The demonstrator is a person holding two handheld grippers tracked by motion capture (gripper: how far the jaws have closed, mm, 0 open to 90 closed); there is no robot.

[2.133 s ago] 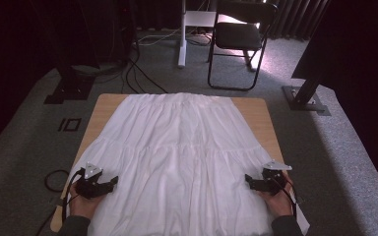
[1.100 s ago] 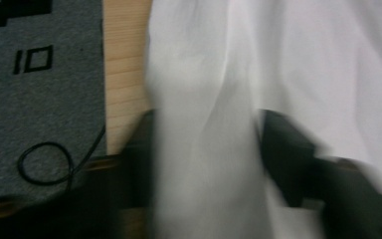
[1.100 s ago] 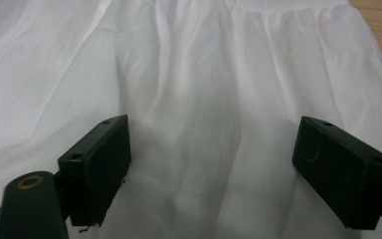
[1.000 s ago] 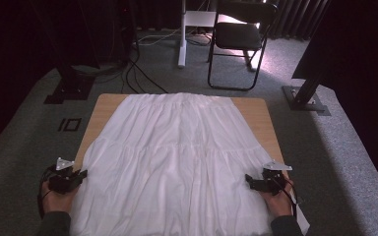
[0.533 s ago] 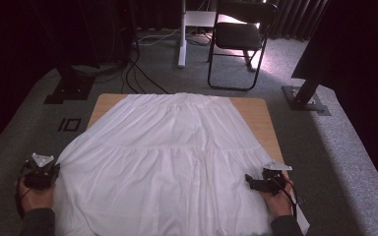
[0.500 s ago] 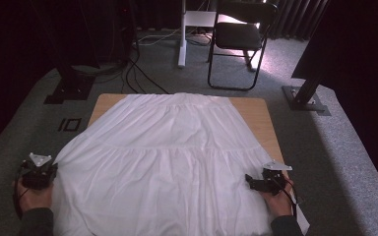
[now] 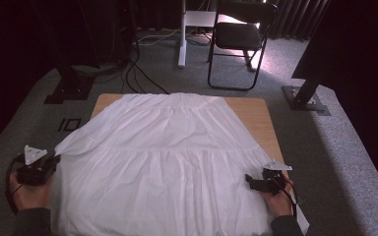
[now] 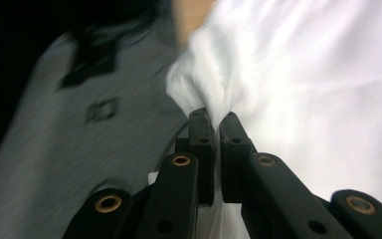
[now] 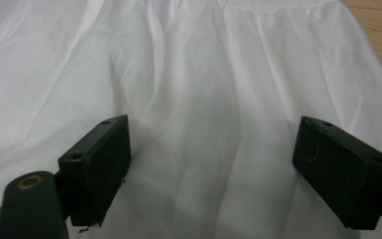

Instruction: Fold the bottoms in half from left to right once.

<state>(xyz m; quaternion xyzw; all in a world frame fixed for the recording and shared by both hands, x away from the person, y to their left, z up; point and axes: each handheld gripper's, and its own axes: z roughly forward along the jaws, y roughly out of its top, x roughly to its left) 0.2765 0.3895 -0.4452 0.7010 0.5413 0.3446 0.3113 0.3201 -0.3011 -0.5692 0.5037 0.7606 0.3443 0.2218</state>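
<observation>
A white tiered skirt (image 7: pixel 167 157) lies spread flat over a wooden table (image 7: pixel 256 115), covering nearly all of it. Its long axis runs away from the person: the narrow gathered waistband points toward the far edge of the table, and the cloth widens tier by tier toward the near edge, where the hem hangs over on the person's side. Bare wood shows along the far corners and down the right side. The left gripper (image 7: pixel 54 160) is held off the table's left edge, above the grey carpet (image 7: pixel 24 128), and its jaws are pinched tight together on a bunch of the skirt's left edge; in the left gripper view the white cloth (image 8: pixel 214 94) wells up out of the closed tips (image 8: pixel 215 119) and drapes away to the right. That grip draws the left side of the skirt out into a point stretching sideways beyond the table, so the outline there is pulled wider than on the right. The right gripper (image 7: pixel 250 181) rests low on the skirt's right side near the hem, pointing inward across the cloth. In the right gripper view its jaws stand wide apart over smooth white fabric (image 9: pixel 204 124), with nothing clamped between them.
</observation>
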